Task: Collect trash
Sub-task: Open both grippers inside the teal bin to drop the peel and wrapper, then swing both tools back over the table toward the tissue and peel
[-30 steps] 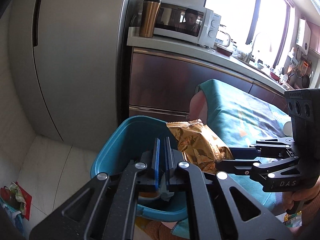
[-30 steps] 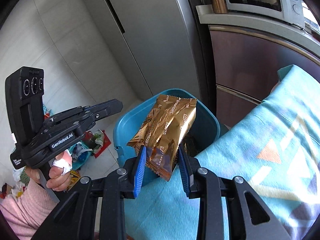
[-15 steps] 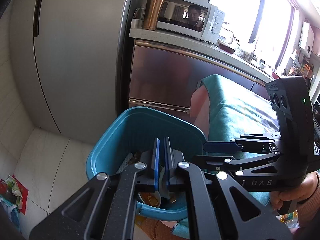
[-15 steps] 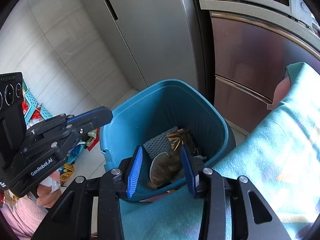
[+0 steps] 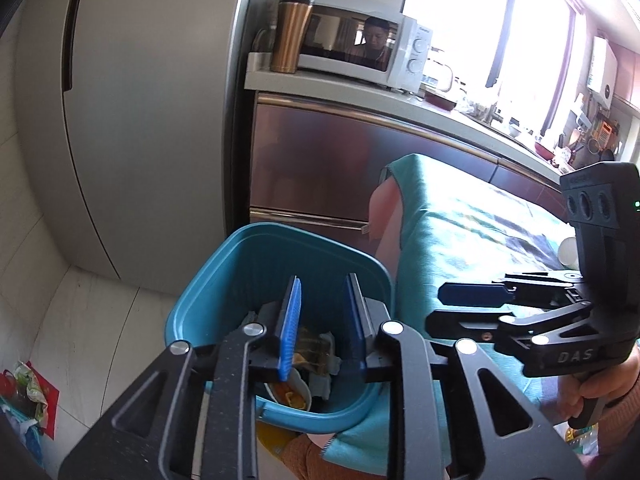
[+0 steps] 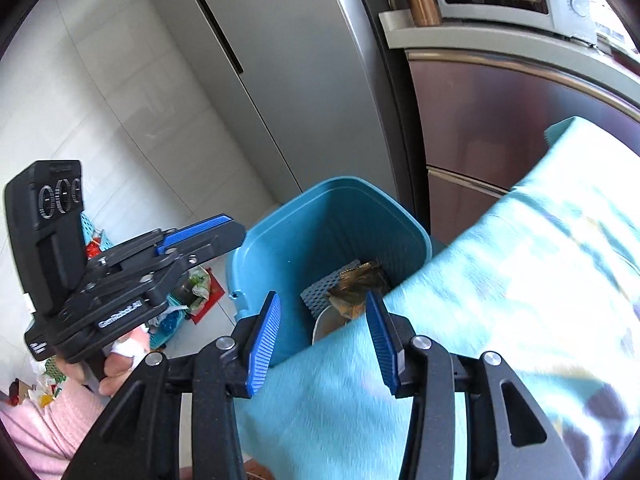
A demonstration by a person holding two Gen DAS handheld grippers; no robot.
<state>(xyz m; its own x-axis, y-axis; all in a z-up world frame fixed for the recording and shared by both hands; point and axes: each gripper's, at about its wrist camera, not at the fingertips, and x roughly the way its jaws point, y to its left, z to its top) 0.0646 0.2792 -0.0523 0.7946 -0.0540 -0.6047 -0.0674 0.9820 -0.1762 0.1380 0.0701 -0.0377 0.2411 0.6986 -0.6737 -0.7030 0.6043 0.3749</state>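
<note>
A teal trash bin [image 5: 248, 276] [image 6: 320, 216] stands on the floor beside a table covered with a teal cloth [image 5: 448, 216] [image 6: 500, 280]. A gold snack wrapper [image 6: 358, 284] [image 5: 314, 346] lies inside the bin with a grey mesh piece [image 6: 322, 290] and a white bowl [image 5: 290, 390]. My left gripper [image 5: 322, 320] is open and empty above the bin. My right gripper [image 6: 326, 342] is open and empty over the table edge by the bin; it also shows in the left wrist view [image 5: 460, 304].
A grey fridge [image 5: 132, 120] stands behind the bin. A counter [image 5: 360, 92] holds a white microwave [image 5: 360, 52] and a copper tumbler [image 5: 290, 34]. Loose litter and a basket lie on the floor at left [image 6: 188, 296] [image 5: 24, 392].
My right gripper opened and the gold wrapper dropped into the bin. It then drew back over the table. My left gripper went from shut to open.
</note>
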